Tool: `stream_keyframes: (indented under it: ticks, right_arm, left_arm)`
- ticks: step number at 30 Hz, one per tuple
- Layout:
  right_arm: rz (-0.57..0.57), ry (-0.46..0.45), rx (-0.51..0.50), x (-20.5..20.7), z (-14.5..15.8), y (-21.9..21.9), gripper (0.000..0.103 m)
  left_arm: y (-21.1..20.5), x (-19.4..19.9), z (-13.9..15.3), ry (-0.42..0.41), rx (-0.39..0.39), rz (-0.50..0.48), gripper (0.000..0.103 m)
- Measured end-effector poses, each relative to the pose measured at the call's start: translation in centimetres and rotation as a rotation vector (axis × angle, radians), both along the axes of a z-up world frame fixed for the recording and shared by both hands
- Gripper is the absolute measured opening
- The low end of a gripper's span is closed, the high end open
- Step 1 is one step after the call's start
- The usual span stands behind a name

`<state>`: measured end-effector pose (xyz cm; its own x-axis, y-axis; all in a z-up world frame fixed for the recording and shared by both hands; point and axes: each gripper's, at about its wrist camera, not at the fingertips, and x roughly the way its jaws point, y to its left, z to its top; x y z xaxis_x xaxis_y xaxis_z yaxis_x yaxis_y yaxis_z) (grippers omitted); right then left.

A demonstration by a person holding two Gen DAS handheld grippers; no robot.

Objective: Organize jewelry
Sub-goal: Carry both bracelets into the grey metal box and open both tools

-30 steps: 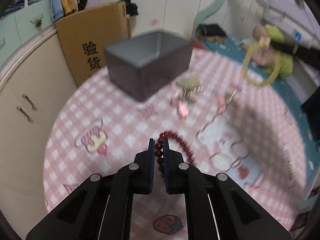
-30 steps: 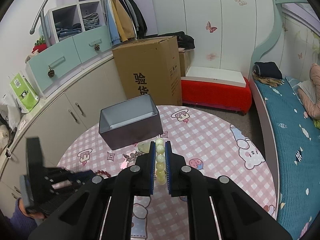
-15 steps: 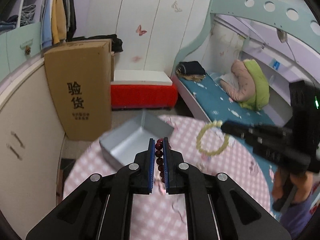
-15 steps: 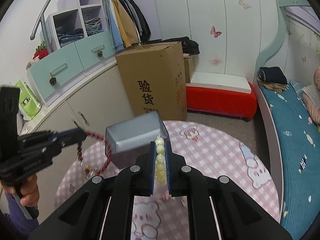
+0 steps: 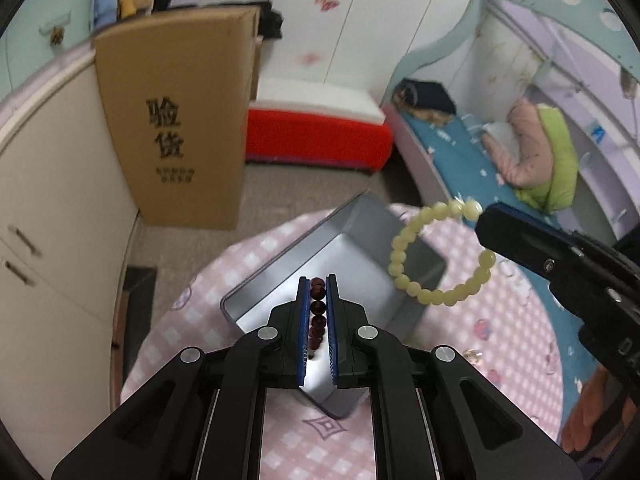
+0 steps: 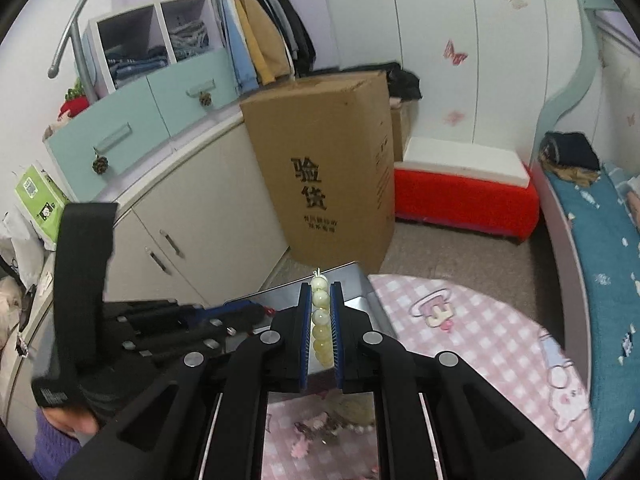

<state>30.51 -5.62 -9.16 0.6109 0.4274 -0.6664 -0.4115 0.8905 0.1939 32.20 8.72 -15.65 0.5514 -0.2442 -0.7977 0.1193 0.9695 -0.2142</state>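
We've carried both bracelets off the surface (image 5: 500,344) to above the grey box (image 5: 352,256): left claw (image 5: 318,312) clamped on dark beads (image 5: 318,308), right claw (image 6: 321,320) on pale beads (image 6: 321,320); drop-in probably next.

A child's bedroom in a home. Far right, a curved mint-green bed frame (image 5: 516,8) around a teal patterned mattress (image 6: 616,248) with a pink and green soft pillow (image 5: 540,148). Along the far wall, white wardrobe doors (image 6: 432,40) dotted with pink butterfly stickers (image 6: 455,53). Far left, hanging coats and shirts (image 6: 260,32), purple cubby shelves of folded clothes (image 6: 152,36), mint drawers (image 6: 132,128) over cream cabinets (image 6: 192,216). Between them, a tall brown cardboard box (image 6: 324,176) and a red-sided white-topped bench (image 6: 464,188). Nearest, a round table in pink checked cartoon cloth (image 6: 480,340).
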Motion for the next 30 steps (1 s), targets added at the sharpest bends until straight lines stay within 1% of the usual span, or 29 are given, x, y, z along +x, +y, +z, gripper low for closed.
stream_keyframes:
  ticks: [3, 8, 12, 15, 18, 23, 27, 29, 30]
  right_arm:
    - [0.008, 0.045, -0.011, 1.1, -1.5, 0.9, 0.009]
    - [0.011, 0.104, -0.036, 2.3, -3.6, 1.9, 0.009]
    - [0.008, 0.137, -0.053, 2.7, -4.8, 2.2, 0.009]
    - [0.000, 0.154, -0.066, 3.0, -5.6, 2.1, 0.009]
    - [-0.002, 0.170, -0.071, 3.3, -5.8, 2.1, 0.009]
    - [-0.009, 0.195, -0.085, 3.7, -6.3, 2.1, 0.009]
    - [-0.020, 0.198, -0.086, 3.8, -6.3, 1.8, 0.010]
    - [-0.029, 0.191, -0.091, 3.6, -6.2, 1.7, 0.012]
    - [-0.035, 0.189, -0.094, 3.5, -6.2, 1.6, 0.017]
  left_arm:
    - [-0.2, 0.3, -0.9, 0.009, 0.035, 0.009, 0.008]
    - [-0.6, 0.4, -1.6, 0.009, 0.079, -0.002, 0.009]
    - [-1.0, 0.6, -2.4, 0.023, 0.096, -0.008, 0.009]
    - [-1.4, 0.6, -2.6, 0.016, 0.117, -0.015, 0.009]
    - [-1.5, 0.8, -2.8, 0.022, 0.107, -0.017, 0.011]
    - [-2.0, 1.1, -3.0, 0.026, 0.147, -0.019, 0.011]
    - [-1.9, 1.1, -2.9, 0.034, 0.127, -0.012, 0.011]
    - [-1.6, 0.9, -2.7, 0.033, 0.114, 0.002, 0.011]
    - [-1.5, 0.8, -2.5, 0.027, 0.111, 0.006, 0.011]
